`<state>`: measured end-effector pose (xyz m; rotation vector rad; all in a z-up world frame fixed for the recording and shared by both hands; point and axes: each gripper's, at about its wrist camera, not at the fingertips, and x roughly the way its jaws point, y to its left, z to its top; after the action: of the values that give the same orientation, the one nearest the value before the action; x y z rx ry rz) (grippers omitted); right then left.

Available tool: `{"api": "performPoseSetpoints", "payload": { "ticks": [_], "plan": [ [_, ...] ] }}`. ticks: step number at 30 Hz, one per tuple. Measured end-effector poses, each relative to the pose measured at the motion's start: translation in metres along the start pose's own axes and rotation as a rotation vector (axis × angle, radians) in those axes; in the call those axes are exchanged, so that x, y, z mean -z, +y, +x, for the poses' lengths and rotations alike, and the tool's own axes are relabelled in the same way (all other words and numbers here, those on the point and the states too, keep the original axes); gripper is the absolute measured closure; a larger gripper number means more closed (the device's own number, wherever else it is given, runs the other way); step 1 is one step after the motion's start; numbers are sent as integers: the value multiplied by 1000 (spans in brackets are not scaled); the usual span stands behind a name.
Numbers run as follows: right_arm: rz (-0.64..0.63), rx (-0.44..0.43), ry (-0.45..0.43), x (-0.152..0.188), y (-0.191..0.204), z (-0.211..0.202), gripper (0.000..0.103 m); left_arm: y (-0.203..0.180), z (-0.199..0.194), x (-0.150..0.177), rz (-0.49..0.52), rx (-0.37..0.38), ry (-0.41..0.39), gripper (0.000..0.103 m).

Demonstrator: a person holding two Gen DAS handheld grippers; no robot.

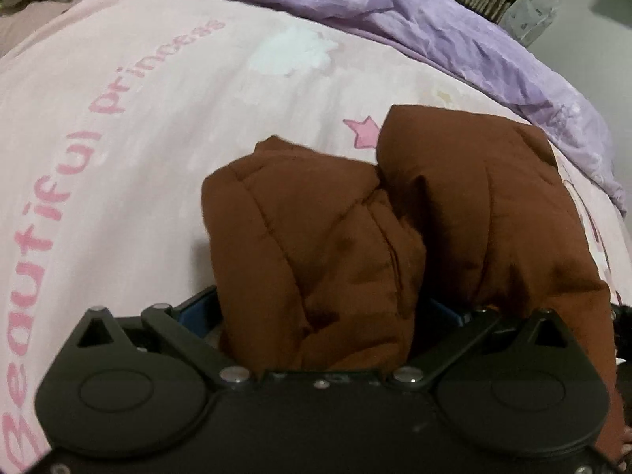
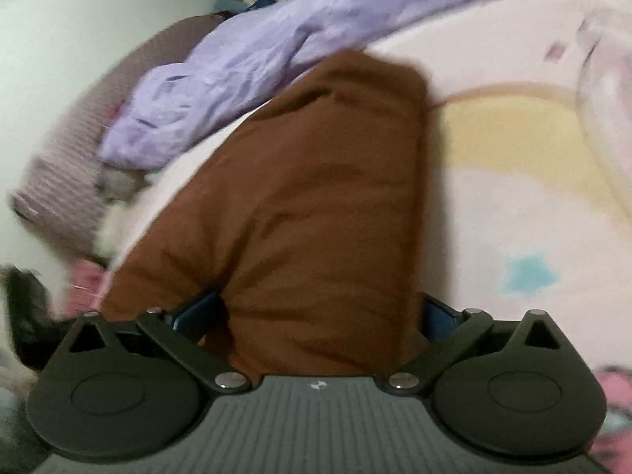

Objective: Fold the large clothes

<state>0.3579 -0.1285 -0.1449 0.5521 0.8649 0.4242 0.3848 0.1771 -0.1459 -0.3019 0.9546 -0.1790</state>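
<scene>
Left wrist view. My left gripper (image 1: 320, 304) points down at the bed, whose pink sheet (image 1: 130, 150) carries the words "Beautiful Princess" and a pink star (image 1: 363, 131). A bunched fold of the brown padded garment (image 1: 316, 237) fills the space between the jaws, and the blue pads show at either side of it. The cloth sits against both pads, so I read the jaws as pinching the garment. A second brown bulge rises just beside the first, toward the crumpled purple cover (image 1: 434, 19) that runs along the far edge of the bed. The garment lies on the sheet, nearer that purple edge than the printed words.

Right wrist view. My right gripper (image 2: 316, 312) also points down at the bed, and the picture is blurred. Its jaws stand spread as wide as they go, with the same brown garment (image 2: 316, 197) lying between them. A dark gap shows between the left pad and the cloth; at the right pad I cannot tell whether the cloth touches. From the jaws the garment stretches away toward the purple cover (image 2: 237, 71). A mauve knitted piece (image 2: 71, 166) lies beyond the cover at the edge of the bed, next to the pale wall. The sheet here shows a yellow patch (image 2: 513, 142) and a small blue mark (image 2: 529, 272) beside the garment.
</scene>
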Motion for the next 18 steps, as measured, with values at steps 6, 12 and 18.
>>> {"api": "performPoseSetpoints", "payload": {
  "ticks": [6,12,18],
  "plan": [
    [-50,6,9,-4,8,-2,0,0,-6,5,4,70,-35,41],
    [-103,-13,-23,-23,30,-38,36,-15,-34,2,-18,150,-74,85],
    [-187,44,-111,-49,37,-98,36,-68,-56,-9,13,276,-151,86]
  ]
}}
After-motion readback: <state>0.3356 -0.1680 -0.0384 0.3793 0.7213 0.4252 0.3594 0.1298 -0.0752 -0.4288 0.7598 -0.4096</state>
